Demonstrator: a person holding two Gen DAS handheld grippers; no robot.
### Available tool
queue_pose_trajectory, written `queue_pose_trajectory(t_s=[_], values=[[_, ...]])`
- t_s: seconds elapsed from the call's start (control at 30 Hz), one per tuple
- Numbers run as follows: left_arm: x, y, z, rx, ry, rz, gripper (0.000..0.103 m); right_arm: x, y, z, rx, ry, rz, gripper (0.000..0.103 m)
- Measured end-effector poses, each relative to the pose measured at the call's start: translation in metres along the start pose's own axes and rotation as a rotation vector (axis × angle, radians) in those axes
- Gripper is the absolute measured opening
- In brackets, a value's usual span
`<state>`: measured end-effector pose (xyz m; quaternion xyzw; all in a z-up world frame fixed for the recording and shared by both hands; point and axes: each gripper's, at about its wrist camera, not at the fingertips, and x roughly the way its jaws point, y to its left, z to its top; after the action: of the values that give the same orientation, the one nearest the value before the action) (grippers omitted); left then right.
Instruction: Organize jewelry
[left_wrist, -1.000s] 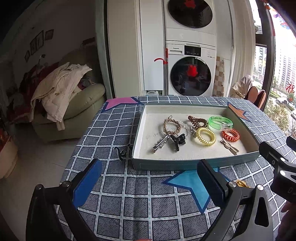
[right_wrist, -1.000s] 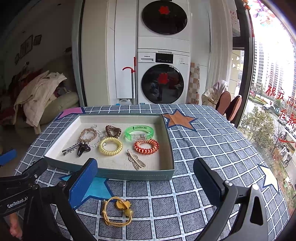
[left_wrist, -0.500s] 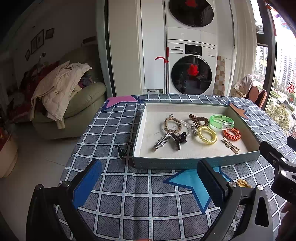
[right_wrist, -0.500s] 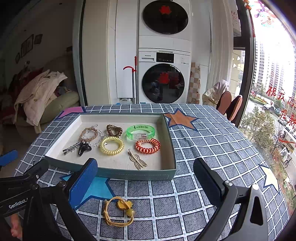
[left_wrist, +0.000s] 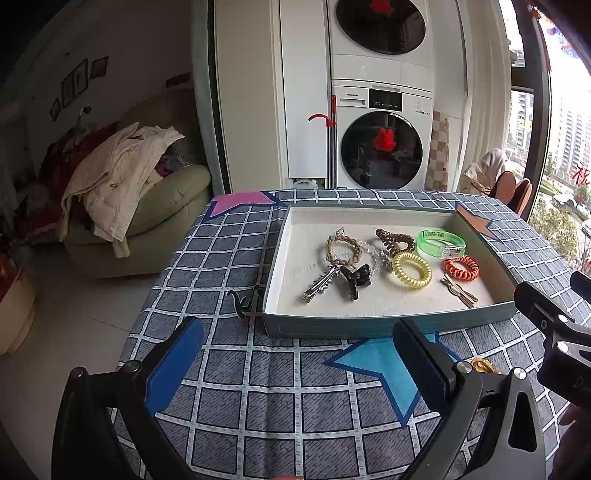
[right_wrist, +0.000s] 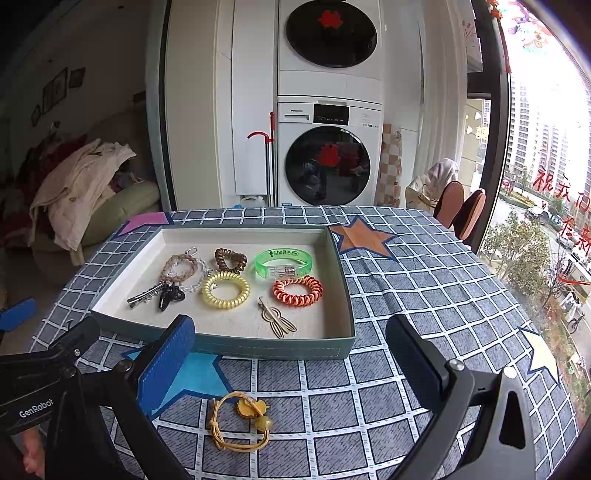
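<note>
A shallow teal tray (left_wrist: 388, 325) (right_wrist: 273, 349) on the checked tablecloth holds several hair ties, clips and a green bracelet (right_wrist: 283, 262). A yellow hair tie with a charm (right_wrist: 240, 421) lies on the cloth in front of the tray, just ahead of my right gripper (right_wrist: 291, 358), which is open and empty. A black hair clip (left_wrist: 246, 301) lies on the cloth against the tray's left front corner. My left gripper (left_wrist: 299, 358) hovers open and empty near the table's front edge, short of the clip. The yellow tie (left_wrist: 480, 365) peeks out behind its right finger.
The table's left edge (left_wrist: 162, 280) drops to a tiled floor beside a green sofa (left_wrist: 147, 214) piled with clothes. Stacked washing machines (right_wrist: 328, 147) stand behind the table. Chairs (right_wrist: 461, 206) and a window are at the right.
Both grippers have drifted slightly, so the tray sits a touch lower in both views. Nothing was grasped or released.
</note>
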<state>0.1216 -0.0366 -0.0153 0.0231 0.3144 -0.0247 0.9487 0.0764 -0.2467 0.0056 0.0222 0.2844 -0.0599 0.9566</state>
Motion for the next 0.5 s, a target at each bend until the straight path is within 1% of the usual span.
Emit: queue_pose_trajectory(t_s=[0.5], values=[[0.0003,-0.0009,0.0,0.003,0.003,0.001,0.103,0.0017,0.0003,-0.0003,0.004,0.002,0.001,0.103]])
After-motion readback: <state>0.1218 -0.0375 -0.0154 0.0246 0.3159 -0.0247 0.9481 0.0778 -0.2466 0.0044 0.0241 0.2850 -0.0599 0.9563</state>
